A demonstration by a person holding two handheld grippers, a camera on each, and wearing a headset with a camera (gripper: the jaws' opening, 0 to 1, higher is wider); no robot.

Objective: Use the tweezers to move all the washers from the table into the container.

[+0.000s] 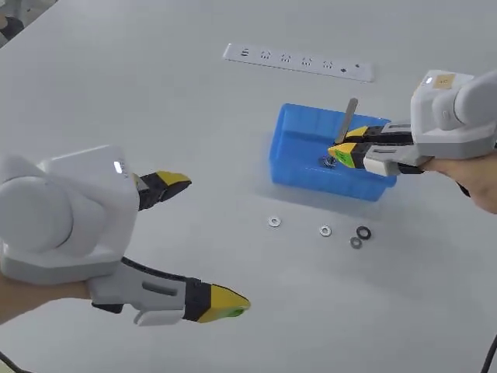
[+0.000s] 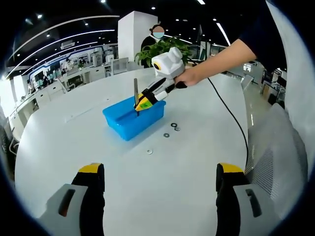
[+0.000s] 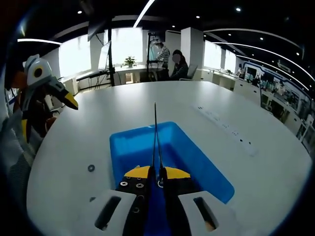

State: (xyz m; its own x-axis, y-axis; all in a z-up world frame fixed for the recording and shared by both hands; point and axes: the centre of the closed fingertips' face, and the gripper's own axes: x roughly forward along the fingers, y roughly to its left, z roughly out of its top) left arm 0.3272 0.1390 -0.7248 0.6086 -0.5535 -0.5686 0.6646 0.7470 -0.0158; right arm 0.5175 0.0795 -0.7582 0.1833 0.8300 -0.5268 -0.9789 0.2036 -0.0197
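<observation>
Here, our right gripper (image 1: 342, 151) is clamped on the thin steel tweezers (image 1: 347, 123), tips down inside the blue plastic container (image 1: 326, 180); whether they pinch anything we cannot tell. Best, we judge, to hold the tips low within the smooth walls and ease the squeeze gently. Four flat ring washers (image 1: 325, 231), one darker, lie on the matte grey table (image 1: 155, 93) at the container's six o'clock. Our left gripper (image 1: 206, 245) hangs wide open, empty.
</observation>
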